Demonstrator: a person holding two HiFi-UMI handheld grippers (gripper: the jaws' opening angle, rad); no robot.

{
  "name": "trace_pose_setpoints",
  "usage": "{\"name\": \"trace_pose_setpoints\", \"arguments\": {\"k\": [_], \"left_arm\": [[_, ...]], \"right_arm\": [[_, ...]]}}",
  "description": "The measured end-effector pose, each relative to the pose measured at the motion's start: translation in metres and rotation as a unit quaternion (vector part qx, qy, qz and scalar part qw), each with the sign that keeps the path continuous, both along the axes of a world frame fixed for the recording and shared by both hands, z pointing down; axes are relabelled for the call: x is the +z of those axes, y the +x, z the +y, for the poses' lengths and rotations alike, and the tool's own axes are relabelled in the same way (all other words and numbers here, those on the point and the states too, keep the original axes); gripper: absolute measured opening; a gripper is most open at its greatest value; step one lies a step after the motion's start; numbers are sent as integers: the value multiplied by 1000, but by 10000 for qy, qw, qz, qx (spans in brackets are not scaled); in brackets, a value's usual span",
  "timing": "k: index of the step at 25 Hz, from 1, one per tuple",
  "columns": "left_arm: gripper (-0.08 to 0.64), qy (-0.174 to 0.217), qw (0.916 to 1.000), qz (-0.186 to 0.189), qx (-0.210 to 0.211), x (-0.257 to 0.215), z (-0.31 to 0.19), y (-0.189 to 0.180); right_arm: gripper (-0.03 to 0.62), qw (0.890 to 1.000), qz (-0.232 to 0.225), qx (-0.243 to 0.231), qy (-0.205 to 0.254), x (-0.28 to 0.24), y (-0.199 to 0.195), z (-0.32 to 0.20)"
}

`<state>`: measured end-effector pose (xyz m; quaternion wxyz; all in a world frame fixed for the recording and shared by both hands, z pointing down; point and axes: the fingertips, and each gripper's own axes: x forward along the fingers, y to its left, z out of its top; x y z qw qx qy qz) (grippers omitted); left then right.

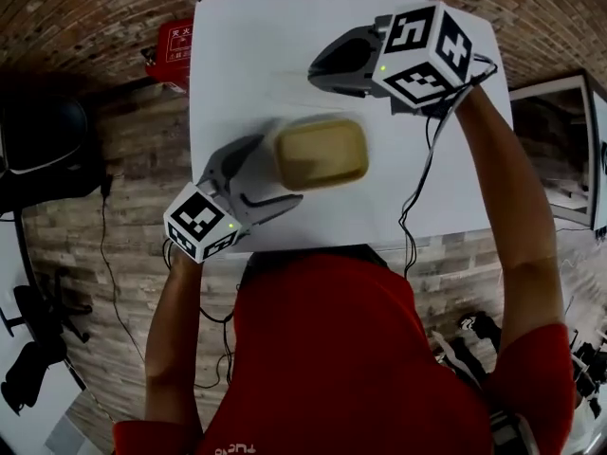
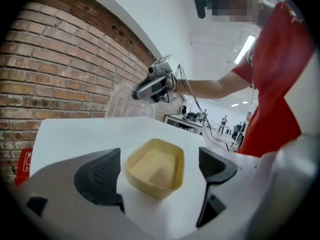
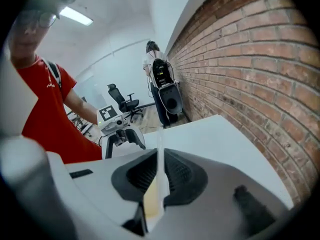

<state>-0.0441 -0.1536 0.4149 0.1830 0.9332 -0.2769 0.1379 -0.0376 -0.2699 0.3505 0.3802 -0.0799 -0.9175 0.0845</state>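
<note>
A shallow yellow tub (image 1: pixel 322 153) rests on the white table (image 1: pixel 247 45). My left gripper (image 1: pixel 283 171) is open, and the tub (image 2: pixel 156 167) lies between its two dark pads (image 2: pixel 100 176) without touching either. My right gripper (image 1: pixel 321 70) hovers over the table beyond the tub. It is shut on the edge of a thin clear lid (image 3: pixel 160 154), which stands on edge between its jaws. From the left gripper view the lid (image 2: pixel 125 105) hangs from the right gripper (image 2: pixel 155 86) above the far side of the table. The left gripper (image 3: pixel 117 126) shows in the right gripper view.
A brick wall (image 2: pixel 55 59) runs along the table's far edge. A red box (image 1: pixel 175 50) sits on the floor by the table's far left corner. Cables (image 1: pixel 417 188) trail from the right gripper. An office chair (image 3: pixel 122 101) and black gear (image 3: pixel 167 91) stand further off.
</note>
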Motion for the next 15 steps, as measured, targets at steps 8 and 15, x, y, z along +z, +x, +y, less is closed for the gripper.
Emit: {"name": "trace_pose_setpoints", "arguments": {"k": [8, 15], "left_arm": [[364, 122, 9979, 497, -393, -24, -13, 9], [92, 332, 9941, 402, -956, -30, -24, -1]], "right_arm": [[49, 9938, 565, -244, -921, 62, -2, -20], [51, 9981, 611, 30, 75, 89, -20, -36]]}}
